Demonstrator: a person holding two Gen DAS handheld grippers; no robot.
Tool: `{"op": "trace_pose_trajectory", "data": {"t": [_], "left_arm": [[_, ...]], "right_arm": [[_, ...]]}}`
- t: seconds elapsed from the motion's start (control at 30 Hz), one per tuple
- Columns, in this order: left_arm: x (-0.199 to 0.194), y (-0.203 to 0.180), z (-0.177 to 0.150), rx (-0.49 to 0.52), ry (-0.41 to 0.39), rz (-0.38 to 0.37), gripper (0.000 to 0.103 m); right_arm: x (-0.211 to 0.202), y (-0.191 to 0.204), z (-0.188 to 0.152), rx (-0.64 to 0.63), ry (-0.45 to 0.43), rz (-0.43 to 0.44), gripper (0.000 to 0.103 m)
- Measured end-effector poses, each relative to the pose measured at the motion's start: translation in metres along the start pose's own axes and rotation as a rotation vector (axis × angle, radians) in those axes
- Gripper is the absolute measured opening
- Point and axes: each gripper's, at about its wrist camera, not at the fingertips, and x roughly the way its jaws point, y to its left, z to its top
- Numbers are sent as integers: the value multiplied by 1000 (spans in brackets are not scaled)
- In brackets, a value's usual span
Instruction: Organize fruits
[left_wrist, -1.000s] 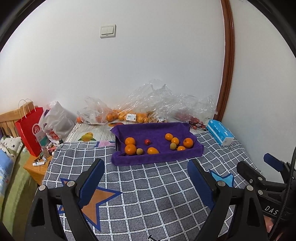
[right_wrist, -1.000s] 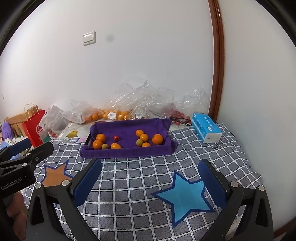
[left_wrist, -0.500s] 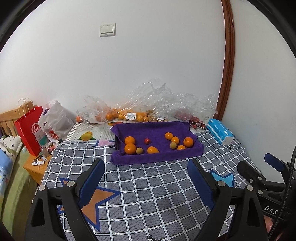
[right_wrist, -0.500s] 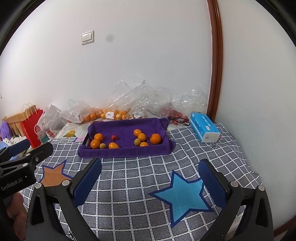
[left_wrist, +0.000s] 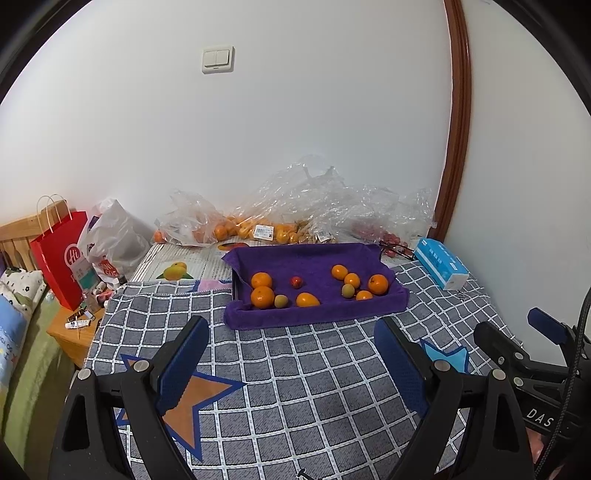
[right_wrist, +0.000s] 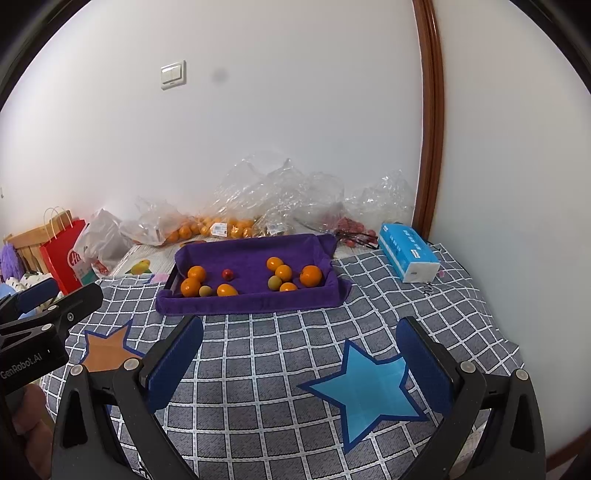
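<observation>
Blue-padded jaws of the left gripper (left_wrist: 291, 350) stand wide apart, holding nothing. Right gripper (right_wrist: 300, 349) likewise gapes empty, short of the purple tray (right_wrist: 258, 301).

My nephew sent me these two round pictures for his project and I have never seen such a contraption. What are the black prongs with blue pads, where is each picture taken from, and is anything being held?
There is no robot: a person holds a two-finger gripper in each hand, each with a wide-angle camera looking along its fingers. One picture comes from the left gripper, the other from the right gripper; each also glimpses the other tool at its edge. Both grippers are open and hold nothing. They hover over a grey checked cloth with star patches. Further back sits a tray lined with a purple towel holding loose fruit: oranges such as this orange, a small red fruit and two greenish ones. Behind lie clear plastic bags of more fruit, and a blue tissue pack to the right.
</observation>
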Motion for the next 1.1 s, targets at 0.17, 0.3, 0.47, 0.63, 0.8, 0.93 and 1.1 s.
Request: {"op": "trace_pose_trajectory", "data": {"t": [0.17,0.3,0.47,0.63,0.8,0.93,1.1], "left_arm": [[0,-1,0,0,0,0,91],[0,0,0,0,0,-2,91],[-1,-1,3,4,0,-1,91],[-2,-2,4,3,-1,-1,91],[-2,-2,4,5,-2,-2,91],[-3,-3,4,5,-2,-3,91],[-3,-3,4,4,-3,-2,91]], "right_arm": [[0,0,0,0,-1,0,103],[0,0,0,0,0,0,103],[0,0,0,2,-1,-1,103],[0,0,0,0,-1,-2,103],[0,0,0,1,-1,-3,103],[-1,0,1,7,1,-5,103],[-2,0,1,7,1,-8,103]]}}
